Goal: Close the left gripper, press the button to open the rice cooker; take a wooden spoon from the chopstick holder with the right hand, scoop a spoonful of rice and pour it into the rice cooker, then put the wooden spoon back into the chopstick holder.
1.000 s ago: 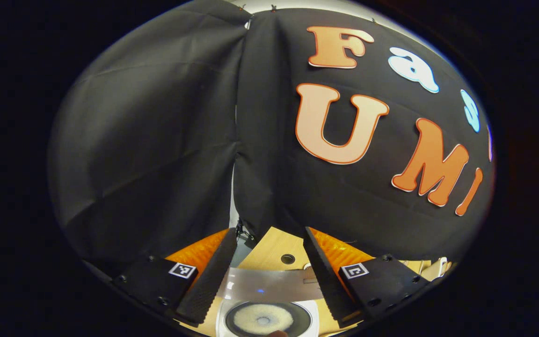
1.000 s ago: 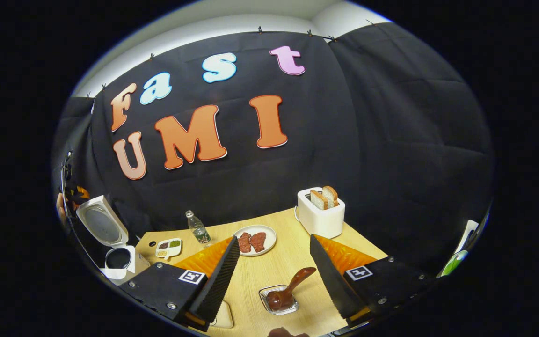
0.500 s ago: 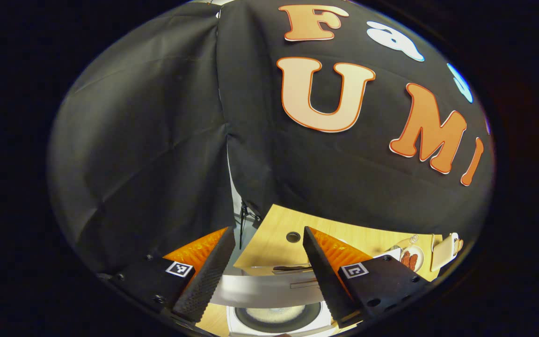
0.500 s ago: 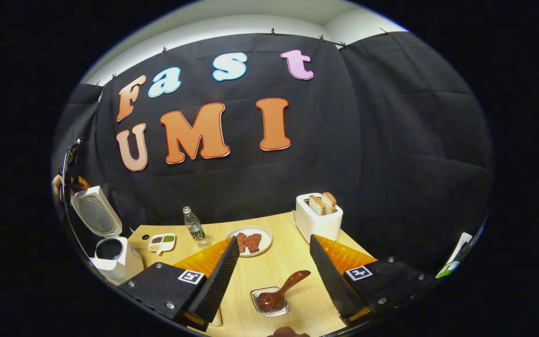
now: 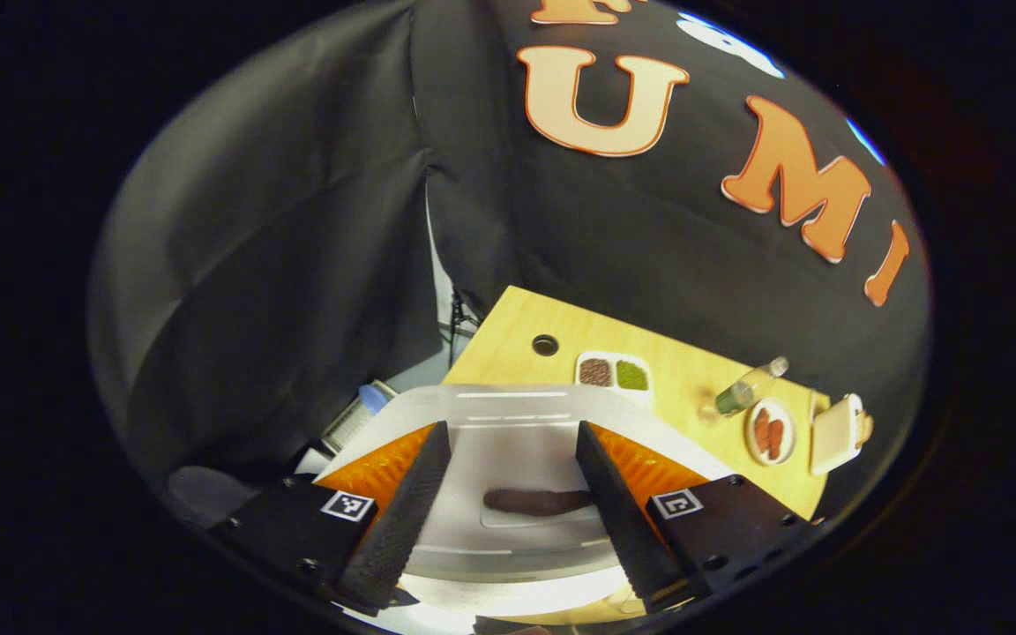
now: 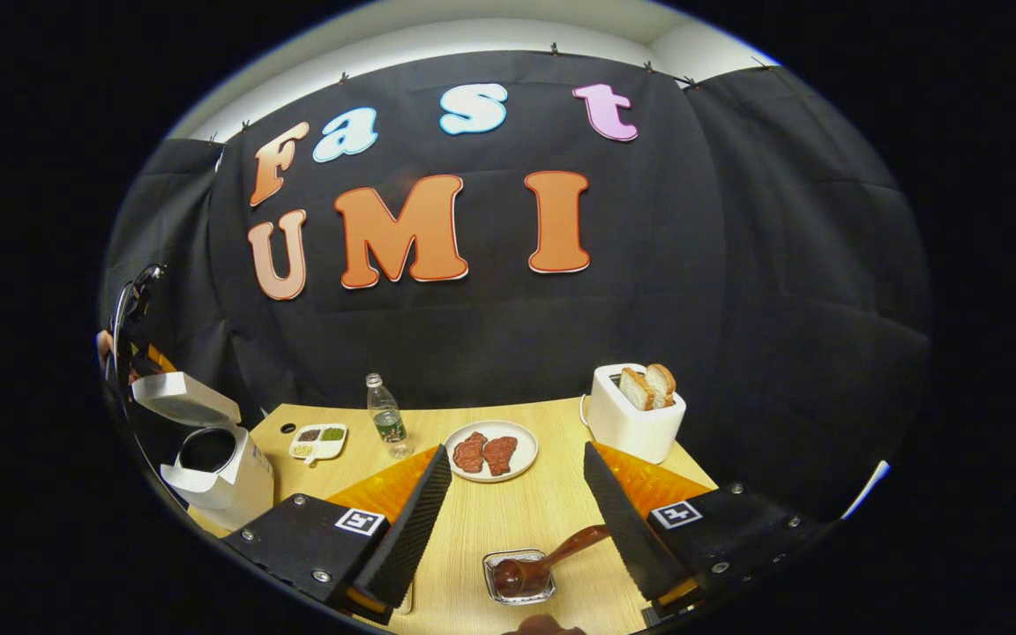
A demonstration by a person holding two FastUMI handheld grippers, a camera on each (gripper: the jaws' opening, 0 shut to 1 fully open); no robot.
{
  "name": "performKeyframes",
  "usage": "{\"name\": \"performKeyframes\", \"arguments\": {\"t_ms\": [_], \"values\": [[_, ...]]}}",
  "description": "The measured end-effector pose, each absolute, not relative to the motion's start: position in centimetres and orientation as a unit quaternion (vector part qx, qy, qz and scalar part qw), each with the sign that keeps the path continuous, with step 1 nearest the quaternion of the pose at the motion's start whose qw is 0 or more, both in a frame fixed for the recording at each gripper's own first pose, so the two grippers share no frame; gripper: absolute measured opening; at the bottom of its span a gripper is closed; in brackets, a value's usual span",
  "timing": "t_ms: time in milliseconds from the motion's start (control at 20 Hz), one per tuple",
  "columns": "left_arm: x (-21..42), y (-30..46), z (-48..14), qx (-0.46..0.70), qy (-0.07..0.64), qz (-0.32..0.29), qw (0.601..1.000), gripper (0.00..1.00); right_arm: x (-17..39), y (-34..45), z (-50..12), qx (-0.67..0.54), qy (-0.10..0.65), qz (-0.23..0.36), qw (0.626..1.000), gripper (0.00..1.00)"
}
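Left tool agape, now over half-lowered rice cooker lid; right tool agape, unmoved

Left gripper view looks steeply down, close over rice cooker lid; right gripper view faces table from farther back; both show plate.
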State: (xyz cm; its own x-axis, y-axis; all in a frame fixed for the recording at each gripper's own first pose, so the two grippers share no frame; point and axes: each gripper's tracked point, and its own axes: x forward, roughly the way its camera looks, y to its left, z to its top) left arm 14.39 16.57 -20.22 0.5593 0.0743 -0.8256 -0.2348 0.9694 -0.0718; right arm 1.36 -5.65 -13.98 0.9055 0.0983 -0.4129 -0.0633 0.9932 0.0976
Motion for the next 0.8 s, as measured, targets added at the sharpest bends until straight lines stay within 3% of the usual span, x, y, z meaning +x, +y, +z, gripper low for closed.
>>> {"name": "performKeyframes", "arguments": {"t_ms": [500,550,800], "values": [[6.8,13.9,-29.2,-0.100,0.555,0.113,0.818,0.99,1.2,-4.0,-15.5,0.011,0.226,0.072,0.971,0.94],[8.9,14.3,-29.2,-0.093,0.514,0.122,0.844,0.99,1.2,-3.8,-15.5,0.009,0.227,0.072,0.971,0.94],[8.0,13.7,-29.3,-0.092,0.514,0.129,0.843,1.00,1.2,-2.6,-15.9,0.017,0.236,0.084,0.968,0.94]]}}
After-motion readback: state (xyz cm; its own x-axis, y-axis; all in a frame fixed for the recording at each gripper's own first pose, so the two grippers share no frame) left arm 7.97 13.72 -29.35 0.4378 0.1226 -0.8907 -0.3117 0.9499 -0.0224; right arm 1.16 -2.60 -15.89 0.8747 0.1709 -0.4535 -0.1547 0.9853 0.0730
